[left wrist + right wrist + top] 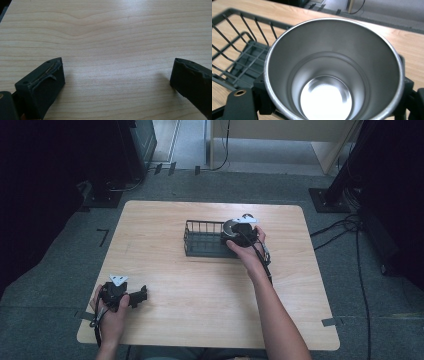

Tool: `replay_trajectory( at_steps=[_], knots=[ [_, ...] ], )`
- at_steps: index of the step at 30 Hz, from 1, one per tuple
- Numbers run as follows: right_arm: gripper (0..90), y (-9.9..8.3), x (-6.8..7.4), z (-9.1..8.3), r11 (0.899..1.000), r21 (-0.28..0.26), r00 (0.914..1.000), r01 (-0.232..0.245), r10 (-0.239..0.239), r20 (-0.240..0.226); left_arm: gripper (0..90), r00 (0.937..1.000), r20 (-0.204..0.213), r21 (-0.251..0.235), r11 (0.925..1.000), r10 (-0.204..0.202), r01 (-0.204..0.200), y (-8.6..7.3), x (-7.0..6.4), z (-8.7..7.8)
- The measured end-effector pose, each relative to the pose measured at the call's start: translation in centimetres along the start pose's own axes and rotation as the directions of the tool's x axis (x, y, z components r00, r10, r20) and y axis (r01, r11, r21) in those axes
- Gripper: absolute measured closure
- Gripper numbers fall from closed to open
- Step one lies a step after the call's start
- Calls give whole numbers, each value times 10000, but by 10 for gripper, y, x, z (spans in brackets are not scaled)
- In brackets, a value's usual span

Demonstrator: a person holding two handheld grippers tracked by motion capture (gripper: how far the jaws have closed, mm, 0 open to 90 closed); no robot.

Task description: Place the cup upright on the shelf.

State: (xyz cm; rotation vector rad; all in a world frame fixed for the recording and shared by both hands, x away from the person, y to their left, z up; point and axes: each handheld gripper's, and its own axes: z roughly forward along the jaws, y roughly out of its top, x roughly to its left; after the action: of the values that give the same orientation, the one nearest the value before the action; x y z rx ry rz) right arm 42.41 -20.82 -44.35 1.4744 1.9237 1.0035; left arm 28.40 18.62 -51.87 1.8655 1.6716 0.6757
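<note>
Nearest the high camera, at the table's [210, 290] front left corner, the left gripper [141, 296] is seen resting low over bare wood, held idle in the person's left hand [111, 312]. In the left gripper view its two black jaws stand wide apart with nothing but wood grain between them.

Further right, toward the middle of the table, a dark wire basket [202, 239] is set down. At its right end the right gripper [235, 232] is held, with the right hand [245, 247] behind it. A steel cup [332, 72] is clamped between its jaws, which are seen pressed against the cup's outer wall on both sides in the right gripper view; the cup is upright, its mouth open and its inside empty, at the basket's right edge.

The step in hand is judged to be the placing of the cup into the basket. A lowering until the base is seated on the wire floor is called for next, then an opening of the jaws and a straight withdrawal, so that the cup is not tipped against the rim.
</note>
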Motion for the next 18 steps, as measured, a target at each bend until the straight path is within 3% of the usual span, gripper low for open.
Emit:
replay_trajectory(
  at_steps=[8, 13, 18],
  knots=[
    [176, 0, -2, 1, 9999, 117, 9999, -114, 115, -45, 0, 10000, -1, 1, 10000, -3, 3, 0, 0, 0],
    [46, 1, -4, -2, 9994, 87, 9989, -346, 348, -328, 0, 10000, -1, 2, 10000, -2, 2, 0, 0, 0],
    [0, 3, -5, -8, 9992, -131, 9984, -370, 363, -442, 0, 10000, -2, 3, 10000, -3, 3, 0, 0, 0]
  ],
)
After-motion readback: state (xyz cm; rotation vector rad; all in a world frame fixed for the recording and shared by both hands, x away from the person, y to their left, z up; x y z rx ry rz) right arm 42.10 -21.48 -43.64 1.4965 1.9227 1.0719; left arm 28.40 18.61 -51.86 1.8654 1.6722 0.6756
